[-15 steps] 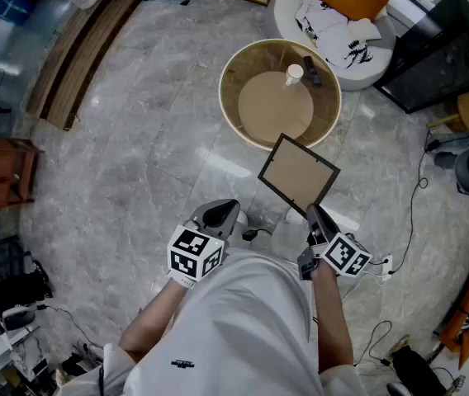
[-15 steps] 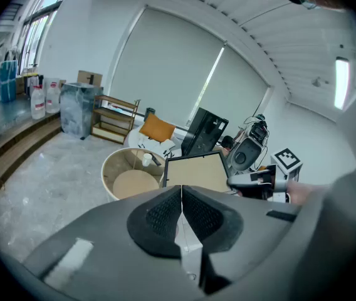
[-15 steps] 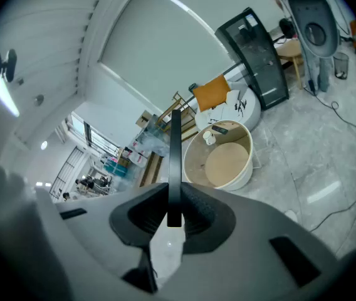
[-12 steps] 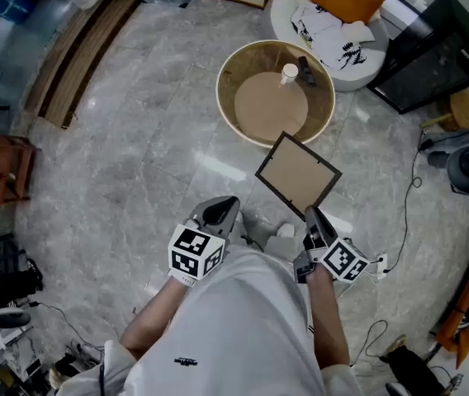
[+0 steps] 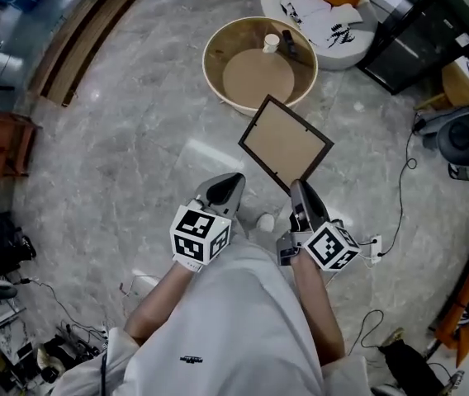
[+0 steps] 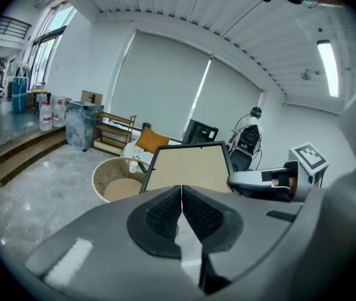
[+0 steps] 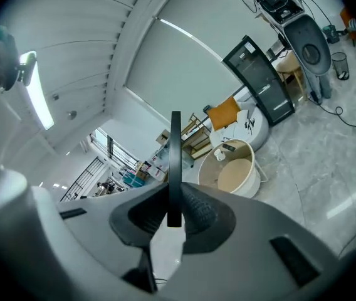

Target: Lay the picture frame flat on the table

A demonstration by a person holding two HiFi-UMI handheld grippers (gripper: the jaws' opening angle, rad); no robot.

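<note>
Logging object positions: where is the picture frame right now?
Head view, right of centre: the picture frame is clamped by the right gripper, held above the floor close to the round table.

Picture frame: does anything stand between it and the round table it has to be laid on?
Nothing visible does. The picture frame hangs in the right hand-held gripper in front of the round table. A white cup and a dark object sit at the tabletop's far side; its near part looks free.

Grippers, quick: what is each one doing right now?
Left gripper: shut, nothing between its jaws.
Right gripper: shut on the picture frame, by its edge.
</note>
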